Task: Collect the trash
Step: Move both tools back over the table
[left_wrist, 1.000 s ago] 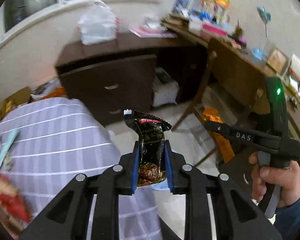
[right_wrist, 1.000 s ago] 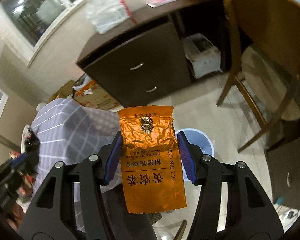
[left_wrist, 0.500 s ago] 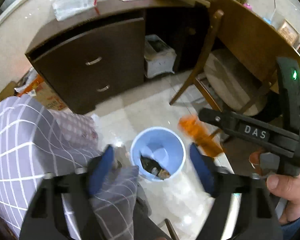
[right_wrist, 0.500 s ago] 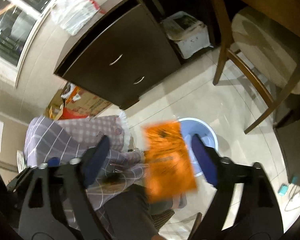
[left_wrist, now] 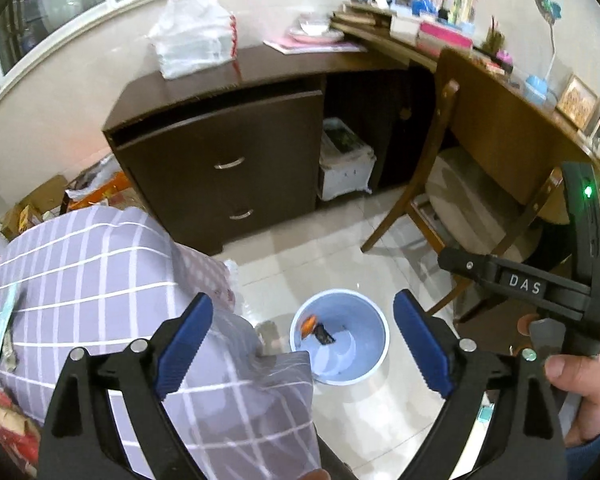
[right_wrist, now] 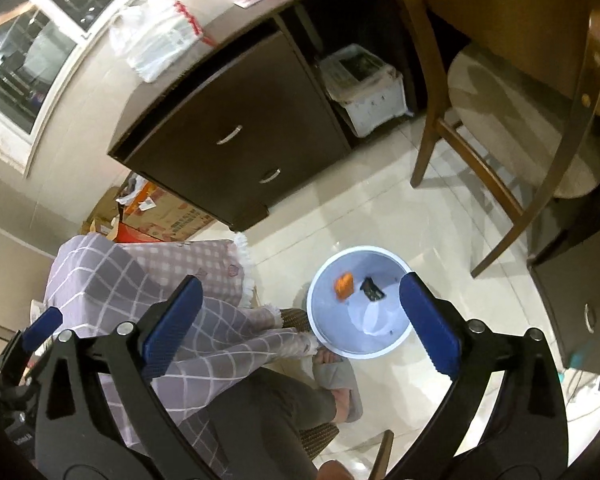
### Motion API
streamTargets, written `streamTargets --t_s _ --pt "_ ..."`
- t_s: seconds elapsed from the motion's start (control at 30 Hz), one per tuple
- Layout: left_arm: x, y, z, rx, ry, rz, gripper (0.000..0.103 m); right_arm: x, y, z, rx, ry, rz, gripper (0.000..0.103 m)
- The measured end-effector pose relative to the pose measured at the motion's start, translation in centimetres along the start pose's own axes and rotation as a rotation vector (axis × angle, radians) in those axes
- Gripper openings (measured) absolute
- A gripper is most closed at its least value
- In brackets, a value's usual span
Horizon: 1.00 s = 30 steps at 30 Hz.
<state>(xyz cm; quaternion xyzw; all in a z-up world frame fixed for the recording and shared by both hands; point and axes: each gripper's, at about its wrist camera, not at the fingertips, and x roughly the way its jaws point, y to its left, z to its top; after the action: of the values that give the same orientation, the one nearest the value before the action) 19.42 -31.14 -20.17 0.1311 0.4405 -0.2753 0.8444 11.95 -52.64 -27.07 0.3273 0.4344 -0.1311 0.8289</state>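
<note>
A pale blue bin [left_wrist: 381,334] [right_wrist: 320,280] stands on the tiled floor below both grippers. Inside it lie an orange tea packet [left_wrist: 308,324] [right_wrist: 344,286] and a black snack wrapper [left_wrist: 324,334] [right_wrist: 373,289]. My left gripper [left_wrist: 302,338] hangs above the bin, its jaws opening wide with nothing between the blue pads. My right gripper [right_wrist: 300,322] is also over the bin, jaws opening, nothing held. A hand [left_wrist: 580,392] grips the right gripper's handle at the right edge of the left wrist view.
A checked purple cloth [left_wrist: 92,280] covers a surface left of the bin. A dark drawer cabinet [left_wrist: 228,168] and a wooden chair [left_wrist: 452,200] stand behind it. A person's leg [right_wrist: 268,412] and slippered foot [right_wrist: 340,384] are beside the bin.
Both grippers went from shut to wide open. The black wrapper left the left gripper and the orange packet left the right one; both fell into the blue bin.
</note>
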Motion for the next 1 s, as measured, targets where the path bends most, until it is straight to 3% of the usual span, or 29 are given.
streamTargets --t_s 0.5,0.77,1.0 --pt "-12.4 5.4 -1.8 -0.120 -0.239 0.065 0.094 -8.8 11.3 -1.4 -0.218 -0.170 0.101 0.097" --pt "-17.1 8.6 -3.9 -0.183 -0.310 0.128 0.094 -11.3 16.8 -3.4 -0.333 -0.205 0.158 0.097" --pt "-20.5 12.5 -7.8 -0.258 -0.333 0.221 0.094 -12.0 22.1 -6.2 -0.443 -0.196 0.223 0.097"
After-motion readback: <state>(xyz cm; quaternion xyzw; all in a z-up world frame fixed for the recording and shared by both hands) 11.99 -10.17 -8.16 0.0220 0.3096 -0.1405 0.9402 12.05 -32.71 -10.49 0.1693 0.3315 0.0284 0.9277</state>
